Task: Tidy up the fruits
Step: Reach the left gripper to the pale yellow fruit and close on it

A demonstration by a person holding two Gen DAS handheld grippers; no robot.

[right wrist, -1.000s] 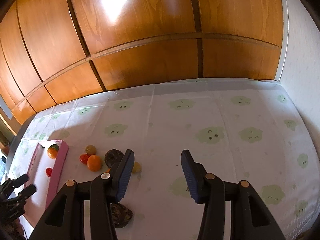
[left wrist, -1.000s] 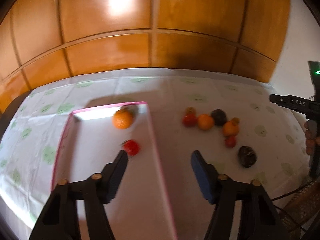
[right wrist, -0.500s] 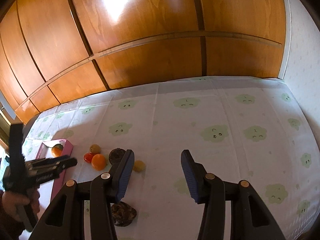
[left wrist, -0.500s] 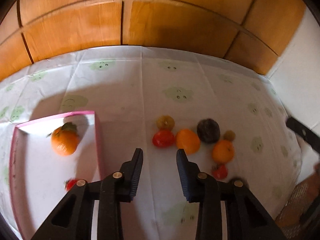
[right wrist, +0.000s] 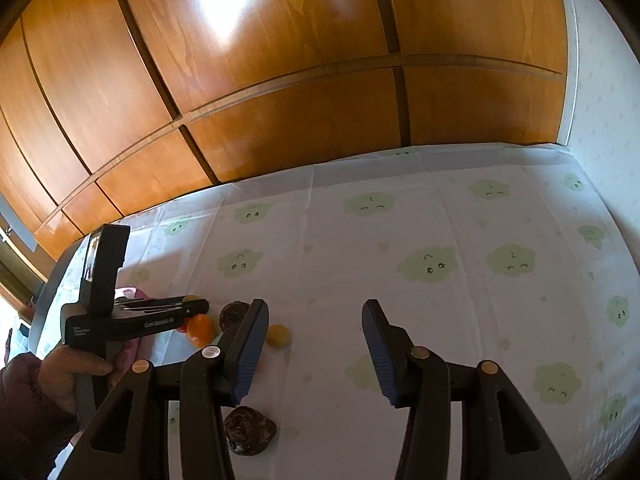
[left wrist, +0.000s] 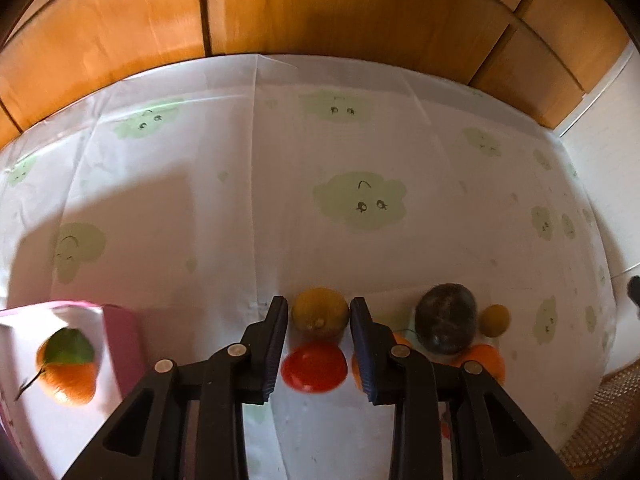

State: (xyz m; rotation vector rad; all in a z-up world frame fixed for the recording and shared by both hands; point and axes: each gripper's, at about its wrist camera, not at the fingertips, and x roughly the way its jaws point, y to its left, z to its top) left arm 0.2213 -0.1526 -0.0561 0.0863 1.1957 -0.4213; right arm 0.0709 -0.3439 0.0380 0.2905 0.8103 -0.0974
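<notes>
Fruit lies clustered on your cloud-printed white tablecloth (left wrist: 280,184). Your left hand-held gripper (left wrist: 319,320), jaws pressed nearly together, straddles a round yellow-green fruit (left wrist: 320,312) above a red tomato (left wrist: 313,366). Your right hand-held gripper (right wrist: 312,332) hangs half spread, holding nothing.

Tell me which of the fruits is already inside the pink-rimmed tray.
The orange mandarin with the green leaf, lying in the pink-rimmed tray at lower left. Every other fruit, like the red tomato, sits loose on the tablecloth.
</notes>
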